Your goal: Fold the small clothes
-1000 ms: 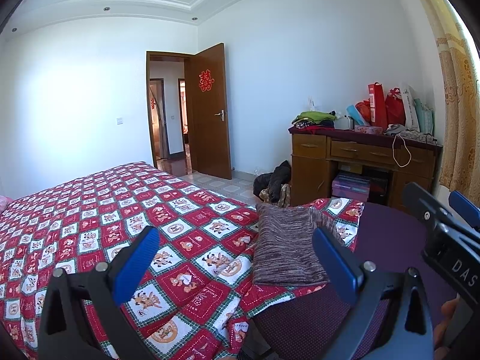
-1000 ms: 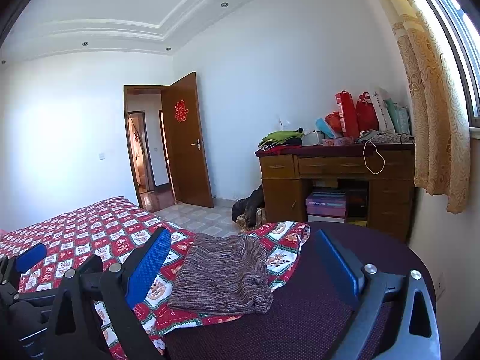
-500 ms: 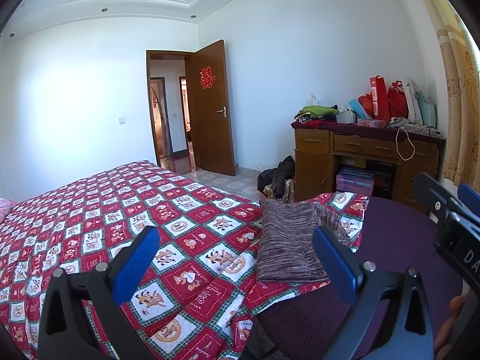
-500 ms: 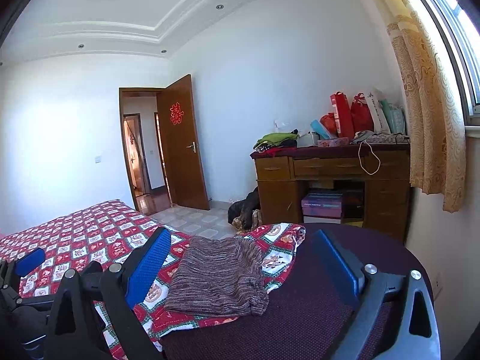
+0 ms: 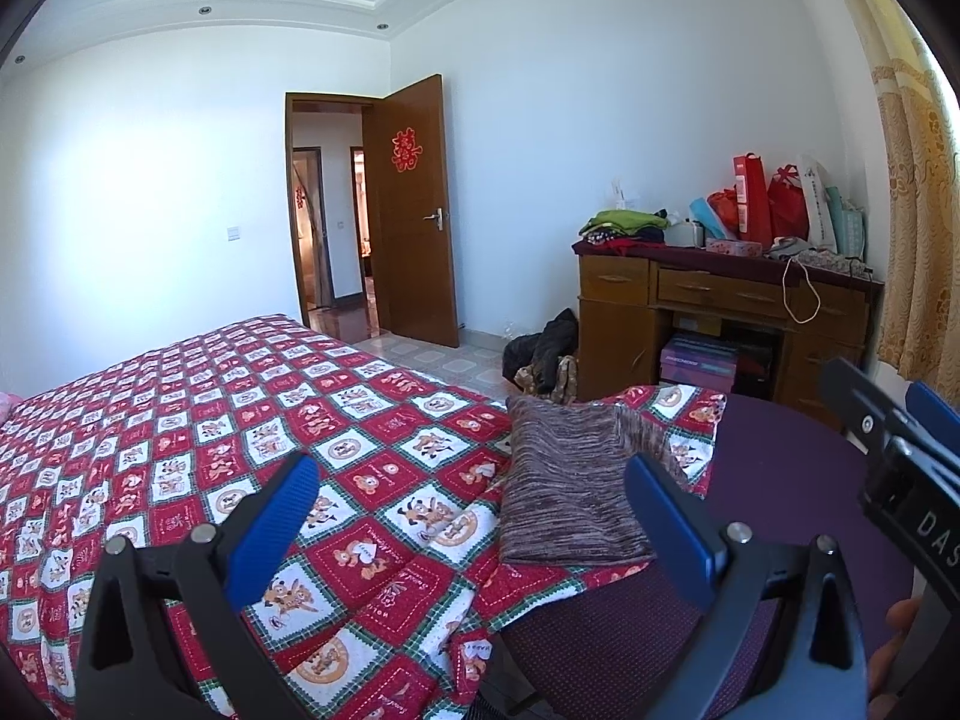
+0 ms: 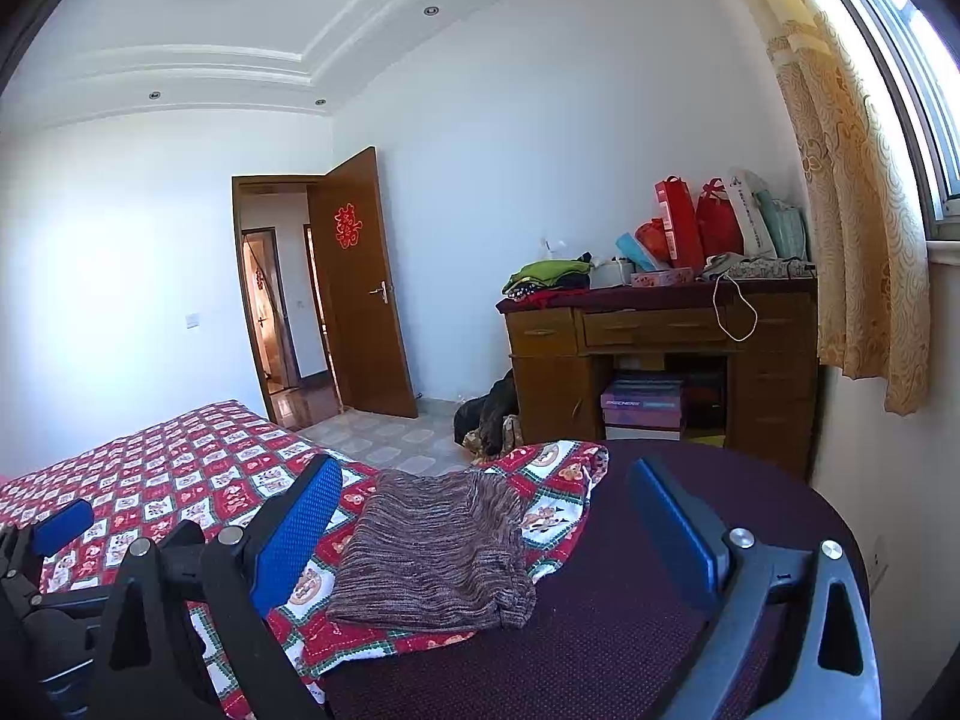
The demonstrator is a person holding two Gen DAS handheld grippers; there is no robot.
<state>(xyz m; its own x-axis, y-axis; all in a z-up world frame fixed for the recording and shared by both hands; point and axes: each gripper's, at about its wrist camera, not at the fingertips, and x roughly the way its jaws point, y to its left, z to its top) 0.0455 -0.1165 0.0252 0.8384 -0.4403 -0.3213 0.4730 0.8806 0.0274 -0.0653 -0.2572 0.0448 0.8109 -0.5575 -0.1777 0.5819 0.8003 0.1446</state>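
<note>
**Both views tip upward; sweater lies folded on the bed corner**

Both cameras have tilted up a little since a second ago: the desk and door sit lower in each view and more ceiling shows, while the folded sweater [image 5: 576, 483] has not shifted on the quilt [image 5: 240, 420].

Left hand-held gripper [image 5: 471, 525] hangs above the bed with its blue pads spread wide and nothing between them. Right hand-held gripper [image 6: 486, 531] is equally wide and empty, held over the dark purple cloth [image 6: 690, 540] at the bed's near corner. In the left view the right gripper's frame shows at the right edge, and in the right view the left gripper's pad shows at the lower left, so the two are held side by side.

The sweater, brown and striped, lies flat as a rectangle on the red checked quilt, its right edge near where the quilt meets the purple cloth. Neither gripper touches it.

Beyond the bed stand a wooden desk [image 6: 660, 330] heaped with bags and clothes, and an open door [image 5: 417, 210].
</note>
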